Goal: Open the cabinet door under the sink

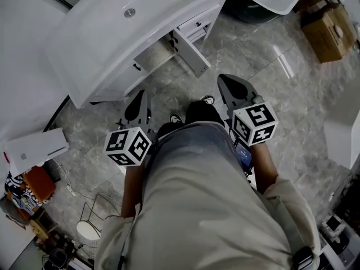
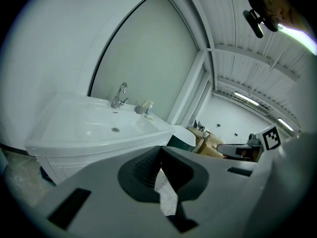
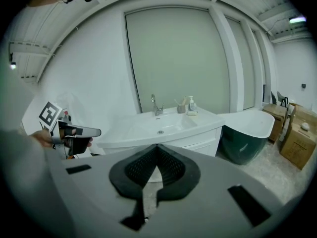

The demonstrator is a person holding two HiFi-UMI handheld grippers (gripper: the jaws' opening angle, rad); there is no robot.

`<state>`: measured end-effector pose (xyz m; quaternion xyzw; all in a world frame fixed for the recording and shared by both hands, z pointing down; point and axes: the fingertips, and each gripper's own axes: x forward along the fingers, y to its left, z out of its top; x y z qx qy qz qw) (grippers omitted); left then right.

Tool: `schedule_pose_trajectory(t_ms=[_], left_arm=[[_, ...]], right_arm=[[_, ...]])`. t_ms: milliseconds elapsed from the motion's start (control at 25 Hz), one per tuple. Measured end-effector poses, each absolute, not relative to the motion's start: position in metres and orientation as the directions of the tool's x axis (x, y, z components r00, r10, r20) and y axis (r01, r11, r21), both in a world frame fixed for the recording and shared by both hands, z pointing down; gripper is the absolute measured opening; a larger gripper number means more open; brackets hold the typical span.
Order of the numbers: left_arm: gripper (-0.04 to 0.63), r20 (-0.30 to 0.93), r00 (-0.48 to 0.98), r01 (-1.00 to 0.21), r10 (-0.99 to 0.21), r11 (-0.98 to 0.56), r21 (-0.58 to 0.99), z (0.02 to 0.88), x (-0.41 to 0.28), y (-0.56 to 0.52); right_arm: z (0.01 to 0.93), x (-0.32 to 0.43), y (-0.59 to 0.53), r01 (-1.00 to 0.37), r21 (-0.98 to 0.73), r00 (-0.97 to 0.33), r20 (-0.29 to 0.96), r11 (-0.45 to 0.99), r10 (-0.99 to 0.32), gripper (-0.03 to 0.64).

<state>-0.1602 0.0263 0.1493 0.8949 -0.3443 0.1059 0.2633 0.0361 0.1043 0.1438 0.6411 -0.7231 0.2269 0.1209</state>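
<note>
Fingers of the left gripper [image 2: 159, 152] are pressed together at their tips with nothing between them. The fingers of the right gripper [image 3: 156, 148] meet in the same way and are likewise empty. In the head view both grippers are held up in front of the person's body, well short of the sink [image 1: 95, 38]. The left gripper [image 1: 140, 97] and right gripper [image 1: 225, 82] both aim toward the cabinet below the sink.

Under the sink, the cabinet door [image 1: 191, 52] stands swung out from the cabinet front toward the person. This leaves the pale inside of the cabinet [image 1: 154, 55] in sight beside it. Neither gripper touches the door.

A drain [image 1: 129, 13] sits in the sink's white basin, and a faucet [image 2: 119, 94] rises at the sink's back edge. A small bottle [image 3: 190, 104] stands near the faucet on the sink's rim. To the right of the sink is a bathtub [image 3: 247, 128], white inside and dark green outside. Beyond the bathtub, farther from the sink, are cardboard boxes [image 1: 329, 30]. The marbled grey floor [image 1: 270, 66] spreads from the sink's foot to the person's shoes [image 1: 208, 100].
</note>
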Motion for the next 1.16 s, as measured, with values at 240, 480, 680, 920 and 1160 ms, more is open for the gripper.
schedule_pose_trajectory(t_ms=[240,480,680,920,1160], left_arm=[[-0.003,0.361,0.726,-0.688,-0.586,-0.609,0.395,0.143,-0.178,0.024],[-0.003,0.359,0.738,-0.674,-0.571,-0.603,0.427,0.141,-0.184,0.03],[-0.003,0.393,0.73,-0.684,-0.559,-0.591,0.428,0.149,-0.189,0.035],[-0.003,0.401,0.723,-0.691,-0.563,-0.575,0.439,0.154,-0.198,0.039],[-0.003,0.404,0.707,-0.706,-0.58,-0.545,0.453,0.16,-0.208,0.038]], right_arm=[[0.133,0.035,0.115,-0.986,-0.153,-0.126,0.456,0.062,-0.881,0.011],[0.13,0.034,0.124,-0.985,-0.164,-0.124,0.477,0.051,-0.87,0.011],[0.135,0.027,0.135,-0.988,-0.149,-0.114,0.509,0.043,-0.853,0.011],[0.14,0.014,0.138,-0.987,-0.149,-0.138,0.528,0.069,-0.838,0.011],[0.147,0.01,0.137,-0.987,-0.153,-0.125,0.543,0.048,-0.83,0.011]])
